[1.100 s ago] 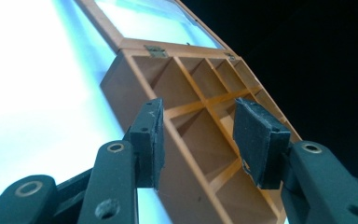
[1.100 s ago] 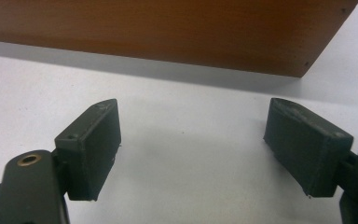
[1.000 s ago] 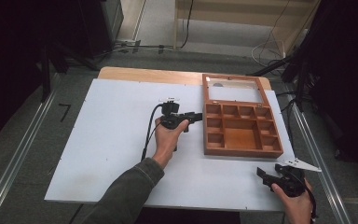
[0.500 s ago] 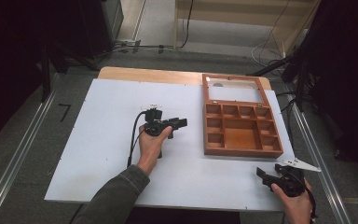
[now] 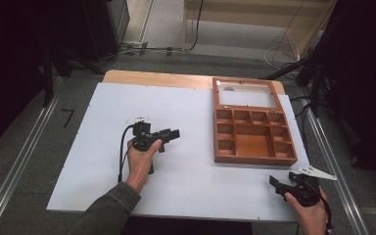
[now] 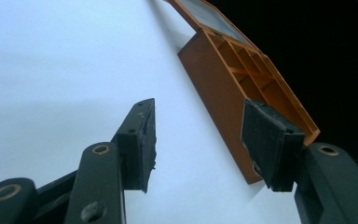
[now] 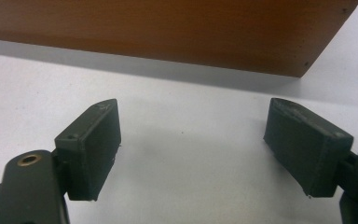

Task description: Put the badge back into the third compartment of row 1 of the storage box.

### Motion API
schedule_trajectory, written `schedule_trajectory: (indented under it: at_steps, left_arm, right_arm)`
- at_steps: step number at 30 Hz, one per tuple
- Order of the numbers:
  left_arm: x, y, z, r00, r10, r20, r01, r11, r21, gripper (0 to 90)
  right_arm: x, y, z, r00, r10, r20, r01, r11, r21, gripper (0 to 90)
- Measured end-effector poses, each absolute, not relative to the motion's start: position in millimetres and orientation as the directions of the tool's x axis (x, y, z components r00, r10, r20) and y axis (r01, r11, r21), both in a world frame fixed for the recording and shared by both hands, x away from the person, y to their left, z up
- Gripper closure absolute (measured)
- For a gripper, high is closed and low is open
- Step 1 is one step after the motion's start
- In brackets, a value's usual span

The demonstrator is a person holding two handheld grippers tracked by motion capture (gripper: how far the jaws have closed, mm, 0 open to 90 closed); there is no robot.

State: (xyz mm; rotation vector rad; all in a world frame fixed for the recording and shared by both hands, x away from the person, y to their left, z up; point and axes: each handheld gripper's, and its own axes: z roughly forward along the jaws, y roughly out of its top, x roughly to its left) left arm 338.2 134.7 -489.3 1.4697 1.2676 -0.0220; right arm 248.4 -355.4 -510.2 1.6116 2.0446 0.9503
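A brown wooden box (image 5: 252, 138) with several empty compartments lies open on the white table (image 5: 78, 161); its glass lid (image 5: 245, 95) lies flat behind it. My left gripper (image 5: 175, 133) hovers at mid-table, left of the box, pointing toward it; in the left gripper view its jaws stand apart, empty (image 6: 198, 140), with the box (image 6: 223, 88) ahead. My right gripper (image 5: 273, 181) rests near the table's front right corner, below the box; in the right gripper view it is open (image 7: 193, 149) and empty, facing the box's front wall (image 7: 168, 32).
Metal rails (image 5: 24, 161) run along both sides of the table on the grey floor. Cables (image 5: 284, 54) lie on the floor behind the table. A grey plate (image 5: 316, 172) juts from the right gripper past the table's edge.
My left gripper has drawn back to the left and toward the front, away from the box. The right gripper has stayed in place.
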Motion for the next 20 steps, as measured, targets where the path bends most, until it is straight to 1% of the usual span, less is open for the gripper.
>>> schedule_trajectory:
  at_steps: [12, 17, 20]
  left_arm:
    - [318, 178, -495, 0.361, 0.687, -0.631, 0.676, 0.274, 0.684, 45.1]
    - [311, 189, -497, 0.345, 0.697, -0.629, 0.672, 0.285, 0.684, 45.0]
    - [307, 194, -497, 0.338, 0.701, -0.628, 0.672, 0.288, 0.683, 43.1]
  right_arm:
    - [248, -355, -510, -0.279, 0.953, 0.117, 0.702, 0.119, 0.702, 16.9]
    - [248, -355, -510, -0.279, 0.953, 0.117, 0.702, 0.12, 0.702, 16.9]
    - [249, -355, -510, -0.277, 0.954, 0.115, 0.703, 0.119, 0.701, 16.9]
